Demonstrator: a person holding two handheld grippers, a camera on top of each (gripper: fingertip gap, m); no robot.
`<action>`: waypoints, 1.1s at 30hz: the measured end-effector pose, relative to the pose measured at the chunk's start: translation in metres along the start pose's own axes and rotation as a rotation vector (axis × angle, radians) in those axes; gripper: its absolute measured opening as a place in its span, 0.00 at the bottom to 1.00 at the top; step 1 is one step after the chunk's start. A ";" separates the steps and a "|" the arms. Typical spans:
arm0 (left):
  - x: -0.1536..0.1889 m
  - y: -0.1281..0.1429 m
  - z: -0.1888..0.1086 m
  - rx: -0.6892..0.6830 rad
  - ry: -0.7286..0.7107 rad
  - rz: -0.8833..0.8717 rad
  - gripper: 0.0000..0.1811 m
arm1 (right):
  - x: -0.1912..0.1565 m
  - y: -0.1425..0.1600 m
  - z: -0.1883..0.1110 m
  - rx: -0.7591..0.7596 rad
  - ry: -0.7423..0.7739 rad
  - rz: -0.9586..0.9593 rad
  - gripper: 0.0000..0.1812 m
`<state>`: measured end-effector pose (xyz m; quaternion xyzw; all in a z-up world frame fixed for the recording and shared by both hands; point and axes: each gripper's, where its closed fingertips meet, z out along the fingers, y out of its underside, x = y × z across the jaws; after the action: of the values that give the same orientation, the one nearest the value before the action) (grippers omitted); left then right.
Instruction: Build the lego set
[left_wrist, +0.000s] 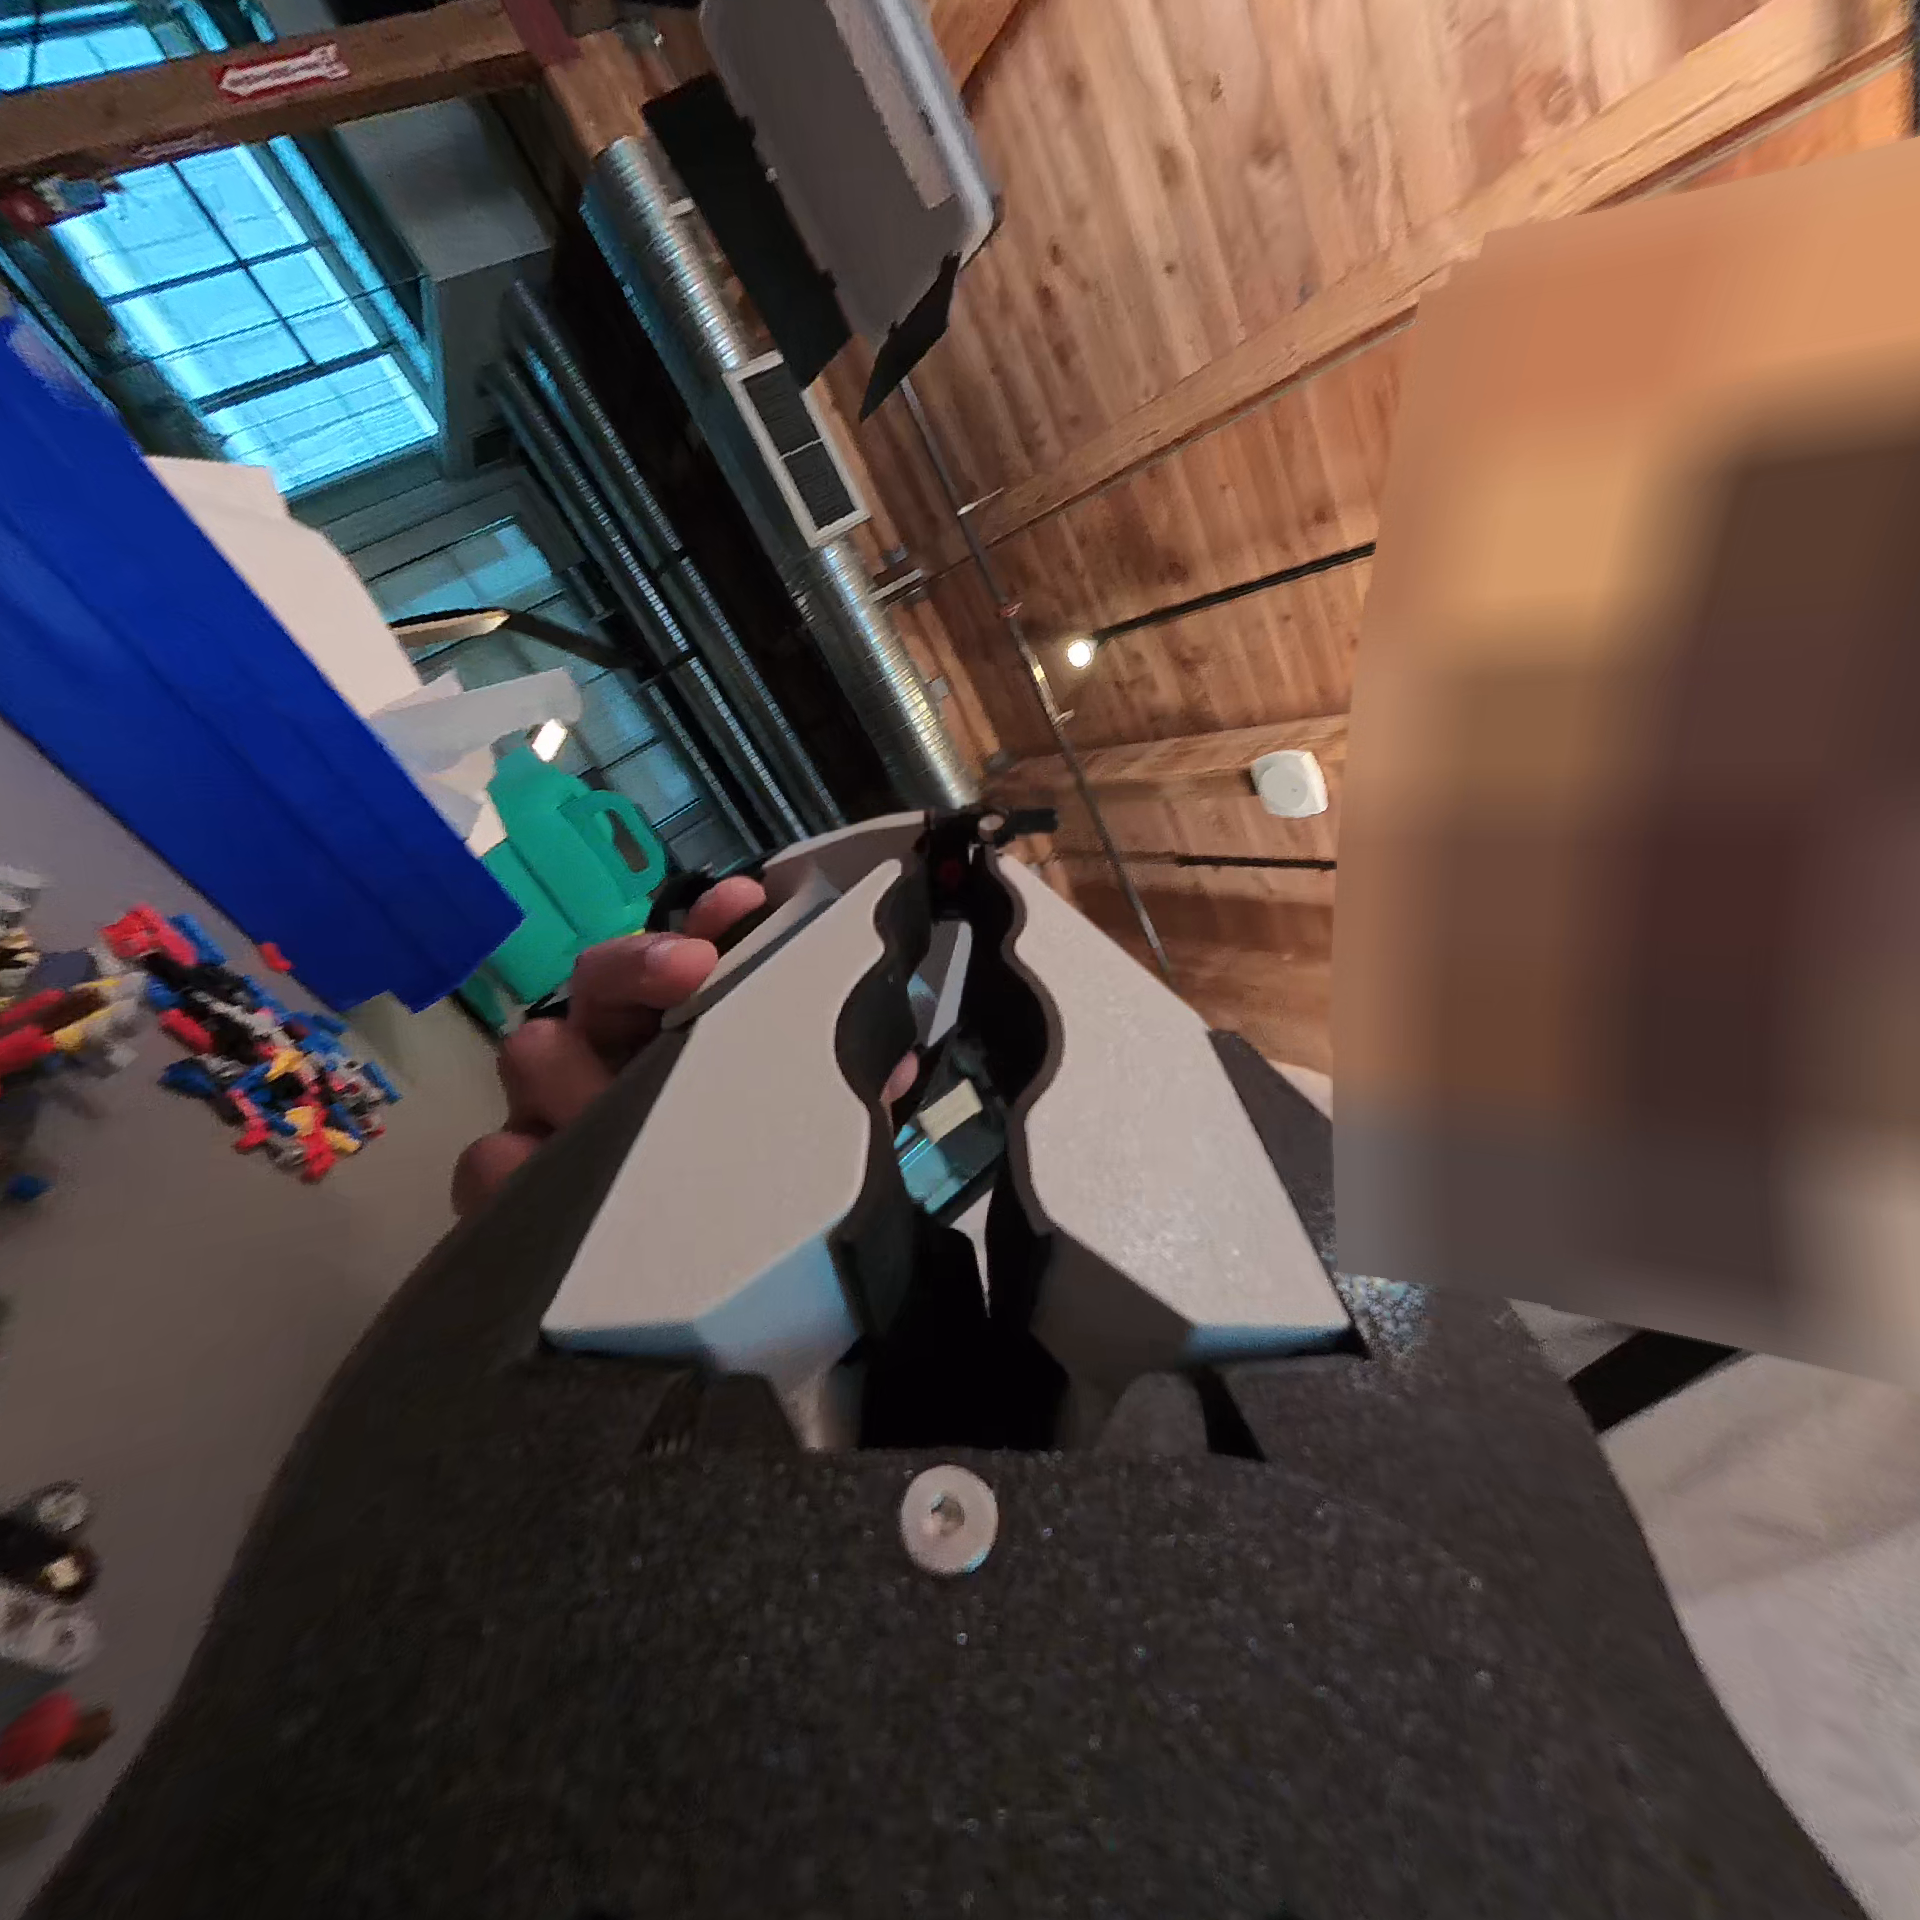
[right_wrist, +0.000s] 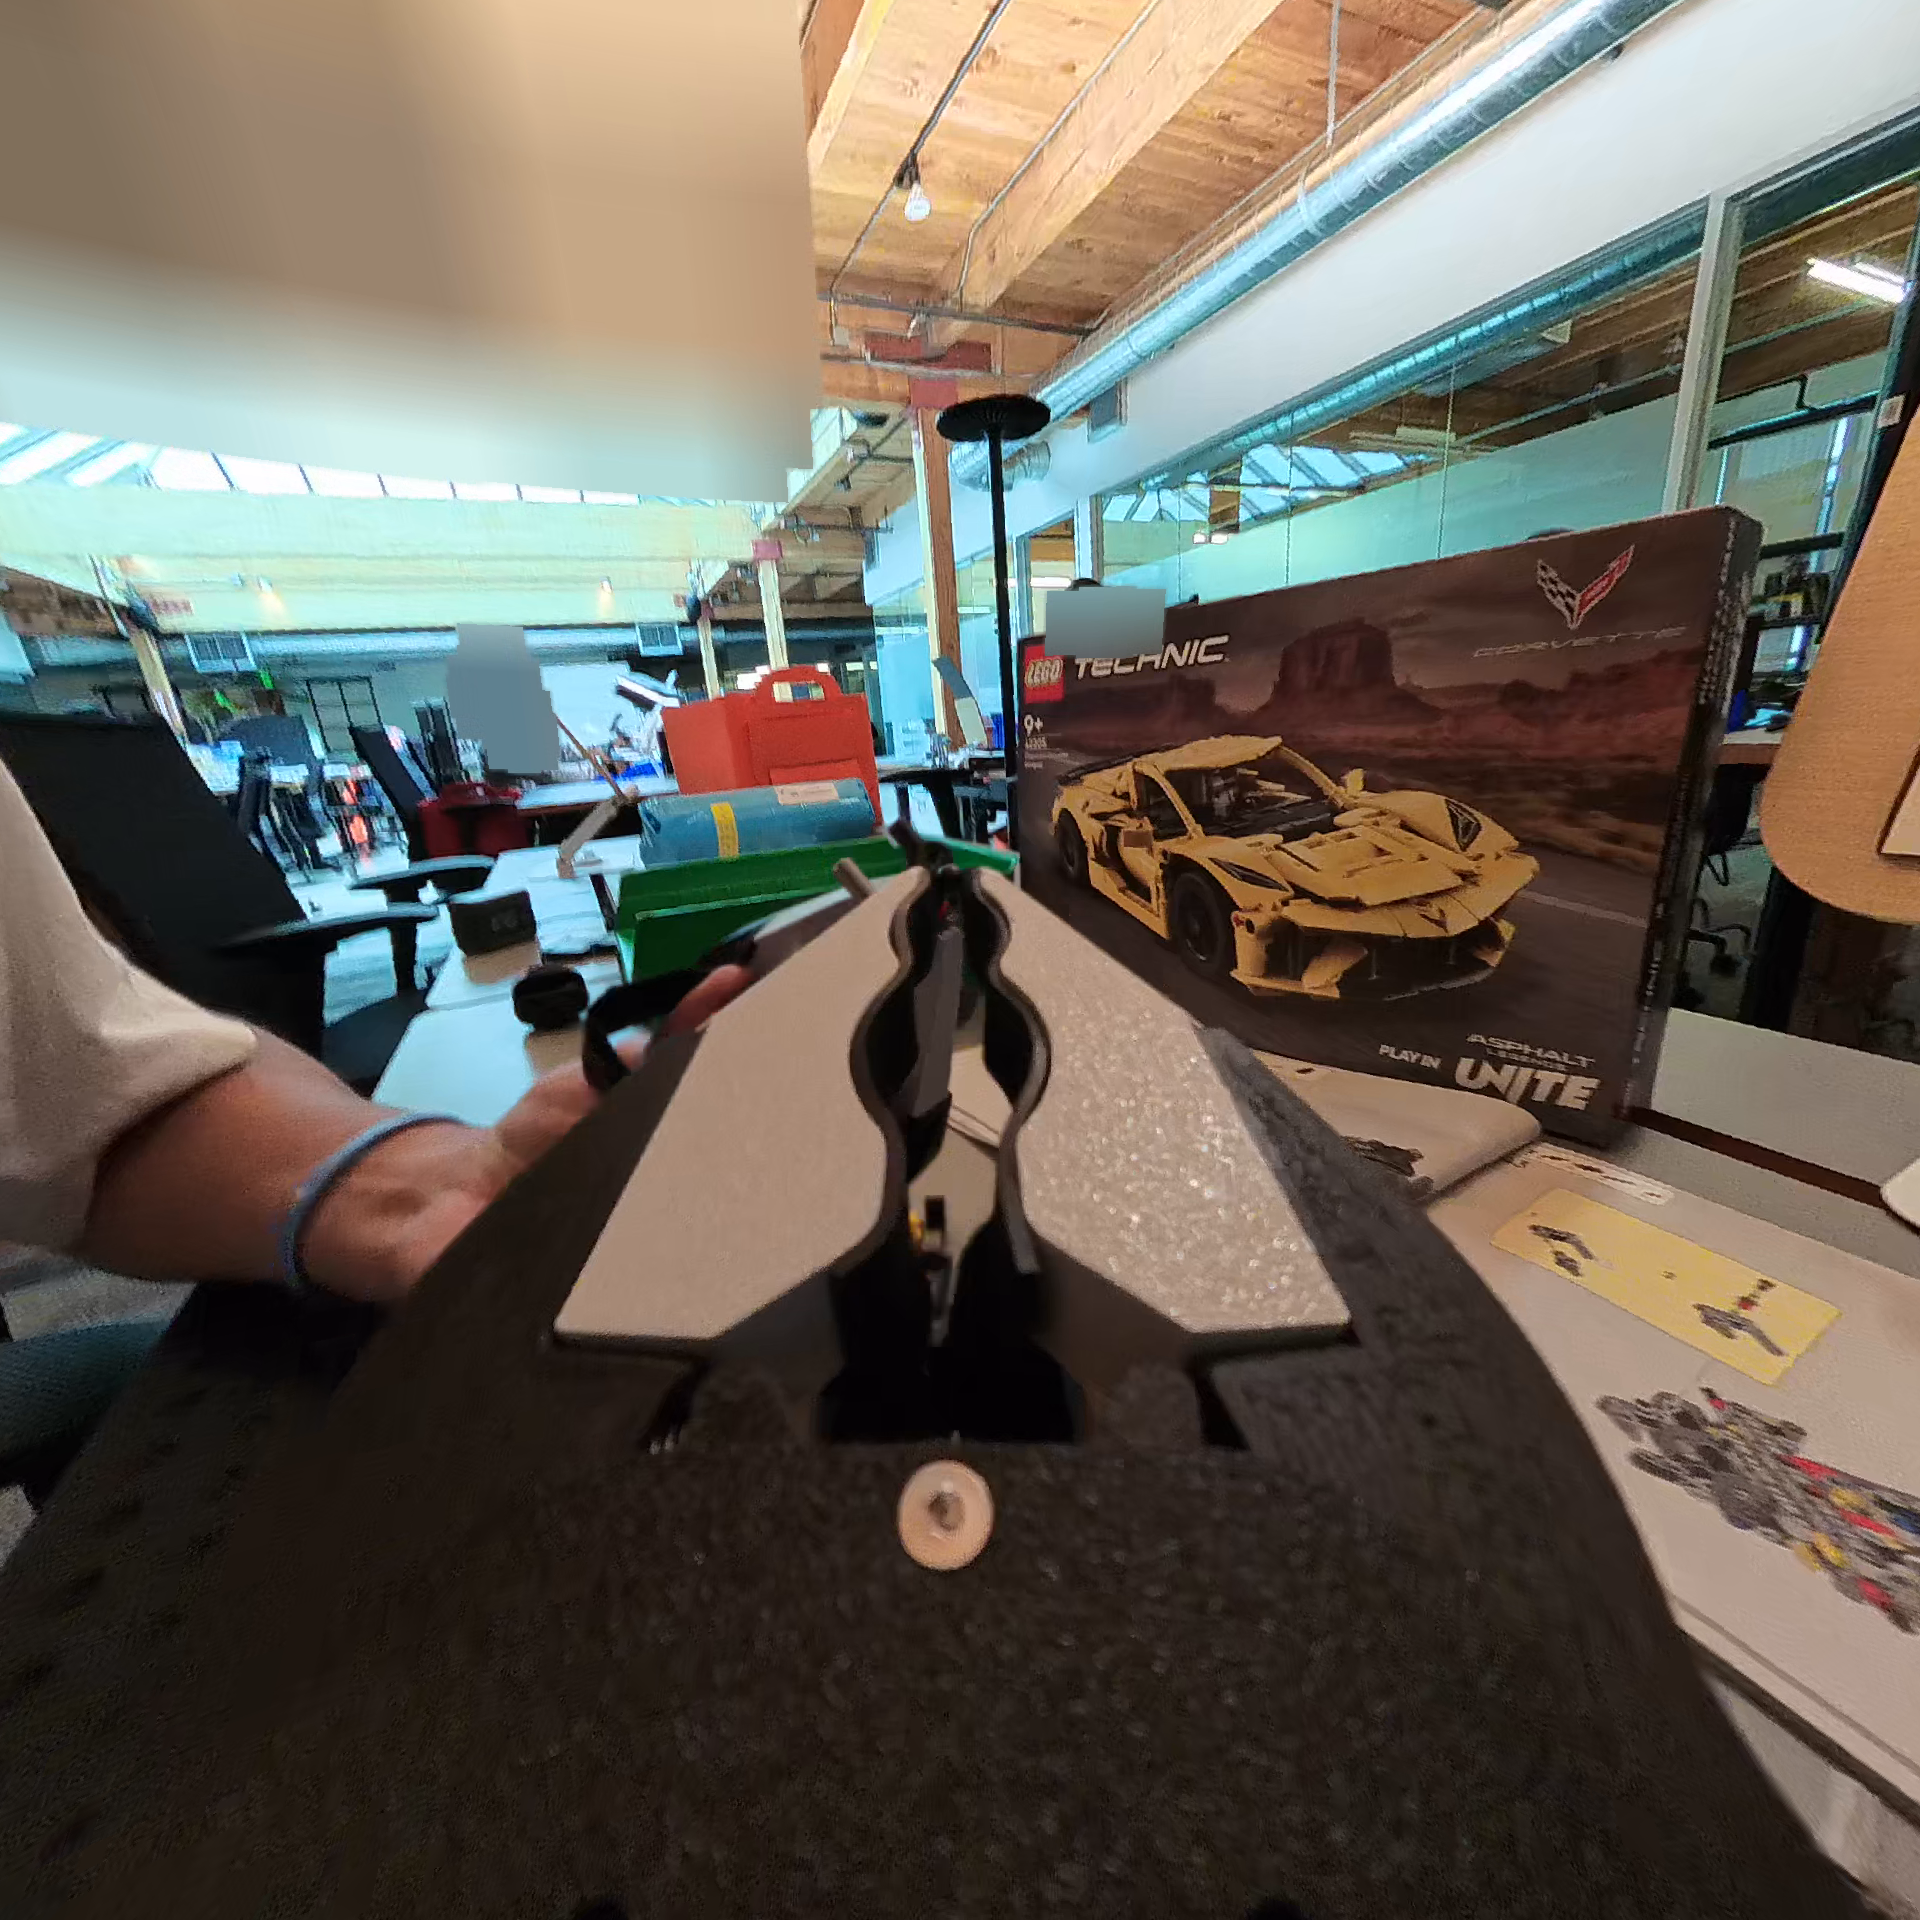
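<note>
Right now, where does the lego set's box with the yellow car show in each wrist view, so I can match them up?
Left wrist view: the box is not in it.
Right wrist view: the box stands upright, right of centre, beyond the right gripper and to its right.
Shared landmark: the wooden plank ceiling, upper right in the left wrist view, top centre in the right wrist view.

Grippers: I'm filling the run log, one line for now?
left gripper shut on black-red Lego piece | right gripper shut on grey Lego piece
</note>
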<state>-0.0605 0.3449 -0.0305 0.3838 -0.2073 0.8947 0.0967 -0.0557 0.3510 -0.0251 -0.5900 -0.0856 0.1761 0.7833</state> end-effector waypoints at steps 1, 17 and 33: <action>-0.003 0.001 -0.001 -0.020 -0.024 0.009 0.03 | 0.001 0.003 -0.001 -0.025 -0.002 -0.022 0.02; -0.037 0.007 -0.016 -0.206 -0.275 0.082 0.03 | 0.015 0.041 -0.018 -0.278 -0.026 -0.134 0.02; -0.075 0.023 -0.036 -0.446 -0.579 0.335 0.03 | 0.029 0.109 -0.144 -1.219 -0.230 -0.380 0.02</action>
<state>-0.0398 0.3397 -0.1139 0.5506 -0.4747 0.6859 -0.0323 0.0008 0.2597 -0.1726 -0.8807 -0.3567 0.0163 0.3112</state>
